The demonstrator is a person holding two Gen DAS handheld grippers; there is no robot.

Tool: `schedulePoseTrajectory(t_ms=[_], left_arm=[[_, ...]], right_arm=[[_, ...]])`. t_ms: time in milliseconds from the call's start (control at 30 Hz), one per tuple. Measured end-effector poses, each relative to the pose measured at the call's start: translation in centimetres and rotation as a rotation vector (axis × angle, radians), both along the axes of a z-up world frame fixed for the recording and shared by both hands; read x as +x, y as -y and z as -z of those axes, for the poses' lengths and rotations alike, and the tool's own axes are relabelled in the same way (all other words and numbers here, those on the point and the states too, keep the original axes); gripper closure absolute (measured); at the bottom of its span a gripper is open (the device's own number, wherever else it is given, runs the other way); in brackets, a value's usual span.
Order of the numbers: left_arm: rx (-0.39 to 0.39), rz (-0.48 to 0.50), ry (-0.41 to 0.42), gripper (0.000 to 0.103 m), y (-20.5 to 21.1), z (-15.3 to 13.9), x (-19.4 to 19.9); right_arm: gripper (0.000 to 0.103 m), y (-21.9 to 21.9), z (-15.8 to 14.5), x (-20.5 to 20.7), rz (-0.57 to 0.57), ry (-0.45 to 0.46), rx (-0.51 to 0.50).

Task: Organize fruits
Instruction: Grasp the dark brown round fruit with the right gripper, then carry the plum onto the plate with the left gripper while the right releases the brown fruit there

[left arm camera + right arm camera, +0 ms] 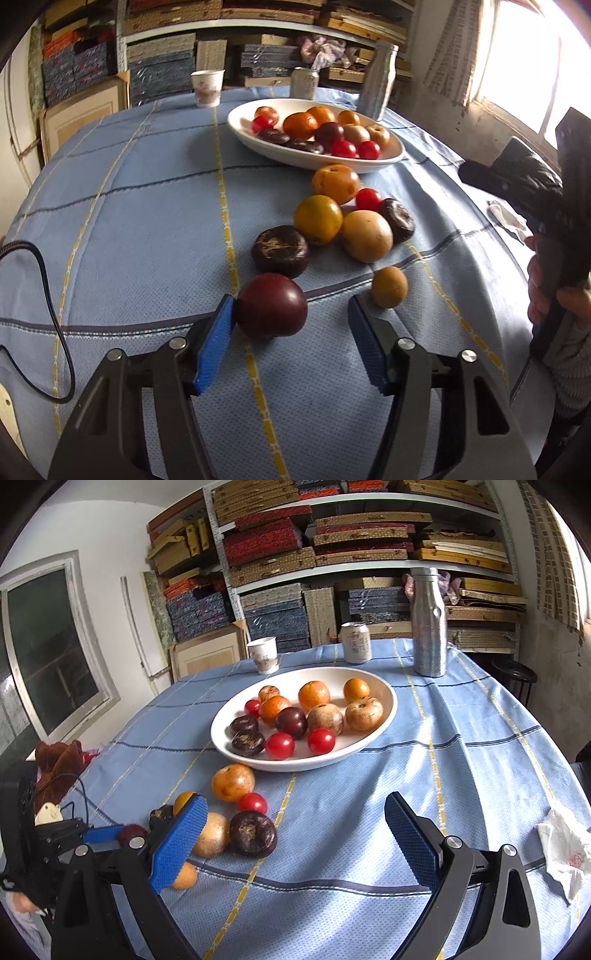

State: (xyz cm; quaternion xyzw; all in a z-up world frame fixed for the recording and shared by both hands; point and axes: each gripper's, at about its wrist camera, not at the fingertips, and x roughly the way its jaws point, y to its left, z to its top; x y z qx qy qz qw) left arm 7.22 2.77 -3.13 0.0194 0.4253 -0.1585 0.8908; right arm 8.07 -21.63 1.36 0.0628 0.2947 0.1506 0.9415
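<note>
A dark red plum (271,304) lies on the blue cloth between the pads of my left gripper (291,301). The left pad touches it; the right pad stands clear, so the jaws are open. Beyond it lie loose fruits: a dark brown fruit (280,251), a yellow orange (317,219), a tan fruit (365,236), a cherry tomato (367,199), another orange (335,182) and a small brown fruit (389,287). The white bowl (391,701) holds several fruits. My right gripper (295,799) hovers open over bare cloth, nothing between its fingers.
A paper cup (263,659), a drink can (356,642) and a steel bottle (428,622) stand behind the bowl. A crumpled tissue (565,853) lies at the right. A black cable (55,314) trails over the left of the table. Shelves of boxes line the back wall.
</note>
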Motion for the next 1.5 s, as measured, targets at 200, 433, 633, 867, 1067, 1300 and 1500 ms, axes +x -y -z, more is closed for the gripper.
schedulePoseTrajectory(t_ms=[200, 433, 633, 867, 1067, 1300, 1500], left_arm=[[-0.016, -0.017, -0.001, 0.053, -0.6, 0.0, 0.0], [-0.041, -0.042, 0.008, 0.064, -1.3, -0.3, -0.1], [-0.040, -0.041, 0.009, 0.065, -1.2, -0.3, -0.2], [-0.034, -0.039, 0.009, 0.065, -1.1, -0.3, -0.2], [-0.036, -0.039, 0.007, 0.065, -1.1, -0.2, -0.1], [-0.039, -0.049, -0.011, 0.064, -1.4, 0.2, 0.4], [-0.044, -0.060, -0.016, 0.065, -1.8, 0.3, 0.6]], right_arm=[[0.006, -0.8, 0.3, 0.0, -0.023, -0.009, -0.019], [0.006, -2.1, 1.0, 0.1, -0.068, -0.034, -0.066], [0.016, -3.9, 1.9, 0.7, -0.103, -0.087, -0.140], [0.049, -4.8, 4.0, 3.2, -0.157, -0.239, -0.144], [0.050, -5.4, 4.0, 4.4, -0.153, -0.241, -0.151], [0.054, -5.4, 4.4, 5.0, -0.169, -0.274, -0.131], [0.061, -5.6, 4.3, 4.9, -0.185, -0.268, -0.122]])
